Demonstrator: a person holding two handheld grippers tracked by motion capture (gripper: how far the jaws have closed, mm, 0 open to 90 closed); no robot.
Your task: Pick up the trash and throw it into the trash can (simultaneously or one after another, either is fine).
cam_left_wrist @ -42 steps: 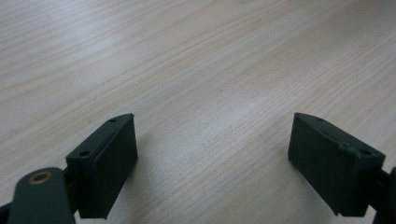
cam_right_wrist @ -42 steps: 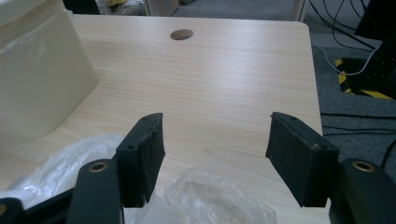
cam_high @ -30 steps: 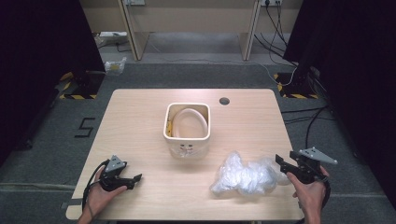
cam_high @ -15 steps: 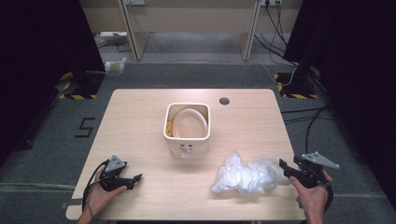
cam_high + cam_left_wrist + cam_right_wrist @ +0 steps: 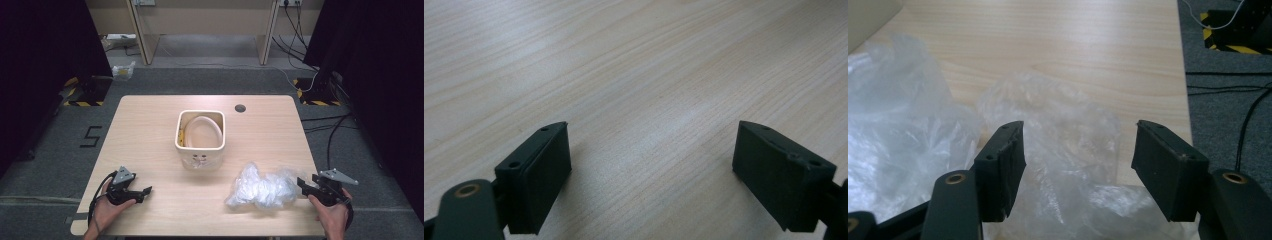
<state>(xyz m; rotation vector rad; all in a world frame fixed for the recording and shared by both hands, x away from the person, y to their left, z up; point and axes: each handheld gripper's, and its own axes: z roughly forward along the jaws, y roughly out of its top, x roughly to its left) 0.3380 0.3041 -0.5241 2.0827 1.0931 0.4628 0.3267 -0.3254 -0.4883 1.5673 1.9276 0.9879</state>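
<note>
- High view puts the crumpled clear plastic bag (image 5: pixel 261 189) on the near right part of the table (image 5: pixel 150 130), lying loose in a heap, just in front and to the right of the cream bin (image 5: pixel 200 136).
- Right gripper view has a fold of that bag (image 5: pixel 1058 150) running between the two black jaws, which stand wide apart with nothing pinched yet; the film lies slack there, so this looks like lining up for a grasp on the bag's nearest edge.
- The right gripper (image 5: pixel 306 186) sits at the table's right edge, pointing left into the bag and low to the surface, probably so the jaws can close on thin film instead of sliding over it.
- The bin stands upright mid-table with its mouth open; a pale liner or band seems to curve inside, though I cannot tell which.
- The left gripper (image 5: pixel 142 192) rests near the front left corner, well apart from the bag, jaws spread over bare wood (image 5: pixel 644 100) and holding nothing, apparently waiting.
</note>
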